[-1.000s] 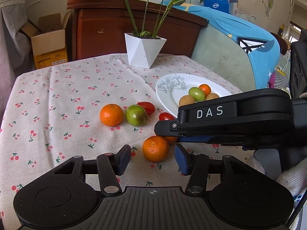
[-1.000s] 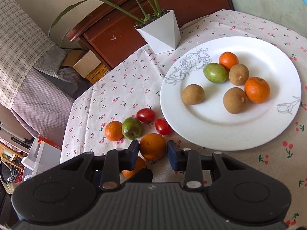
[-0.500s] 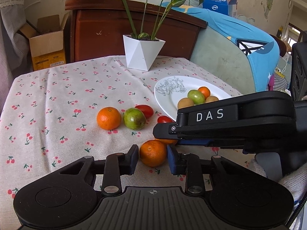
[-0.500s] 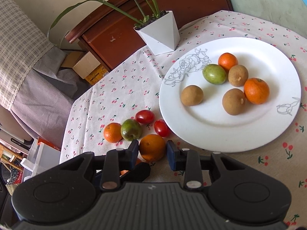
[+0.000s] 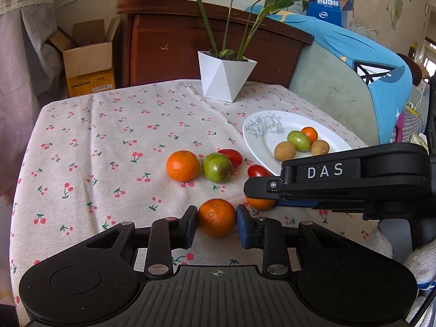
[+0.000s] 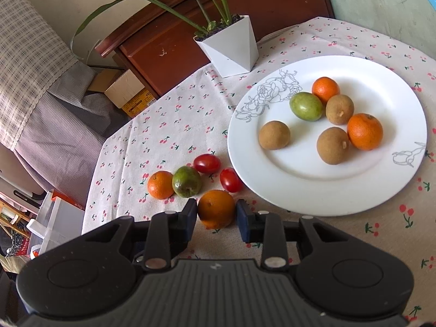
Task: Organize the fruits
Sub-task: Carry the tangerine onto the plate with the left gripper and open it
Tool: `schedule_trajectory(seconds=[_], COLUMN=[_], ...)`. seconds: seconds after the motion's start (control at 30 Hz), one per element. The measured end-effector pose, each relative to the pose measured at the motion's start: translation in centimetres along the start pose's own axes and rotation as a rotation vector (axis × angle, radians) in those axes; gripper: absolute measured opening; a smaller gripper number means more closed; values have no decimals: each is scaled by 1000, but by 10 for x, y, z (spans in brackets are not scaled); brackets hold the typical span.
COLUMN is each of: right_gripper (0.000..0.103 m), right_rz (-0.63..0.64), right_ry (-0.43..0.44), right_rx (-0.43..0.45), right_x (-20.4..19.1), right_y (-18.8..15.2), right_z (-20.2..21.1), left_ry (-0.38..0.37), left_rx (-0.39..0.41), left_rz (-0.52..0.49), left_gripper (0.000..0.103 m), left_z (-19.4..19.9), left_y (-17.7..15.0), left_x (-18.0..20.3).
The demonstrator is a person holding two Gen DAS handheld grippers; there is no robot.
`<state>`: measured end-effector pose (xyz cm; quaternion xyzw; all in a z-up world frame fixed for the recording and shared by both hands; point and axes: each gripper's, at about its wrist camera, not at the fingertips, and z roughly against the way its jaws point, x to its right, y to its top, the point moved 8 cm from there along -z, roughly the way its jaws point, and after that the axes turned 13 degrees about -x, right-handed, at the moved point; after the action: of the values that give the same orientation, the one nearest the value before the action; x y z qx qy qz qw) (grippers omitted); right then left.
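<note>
Gripping one orange point(image 5: 217, 217) each, round — no long axis, stem dimples up.

My right gripper point(image 5: 256, 199) crosses between my left gripper point(image 5: 216, 218) and the plate point(image 5: 261, 147). Tabletop point(image 5: 109, 141) to the left lies open; the planter point(image 5: 226, 79) blocks the far edge.

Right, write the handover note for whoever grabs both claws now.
Left claw: shut on one orange, down on the cloth.
Right claw: shut on another orange, also on the cloth.
Done: plate holds six fruits.
Left: plate both gripped oranges, then the loose orange, green fruit and two tomatoes.
</note>
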<state>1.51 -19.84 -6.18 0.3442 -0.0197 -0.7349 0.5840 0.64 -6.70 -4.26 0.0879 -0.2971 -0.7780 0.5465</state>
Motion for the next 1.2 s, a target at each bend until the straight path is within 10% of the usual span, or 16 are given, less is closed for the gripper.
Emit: schedule_trajectory(seconds=[1.2], right_gripper=[31], right_rz=[-228], right_ry=[-17], right_rx=[304], right_x=[75], right_y=[52], right_z=[117], left_ry=[-120], left_rx=[62], left_rz=[-77], left_gripper=[28], left_z=[17], left_y=[93], left_x=[47])
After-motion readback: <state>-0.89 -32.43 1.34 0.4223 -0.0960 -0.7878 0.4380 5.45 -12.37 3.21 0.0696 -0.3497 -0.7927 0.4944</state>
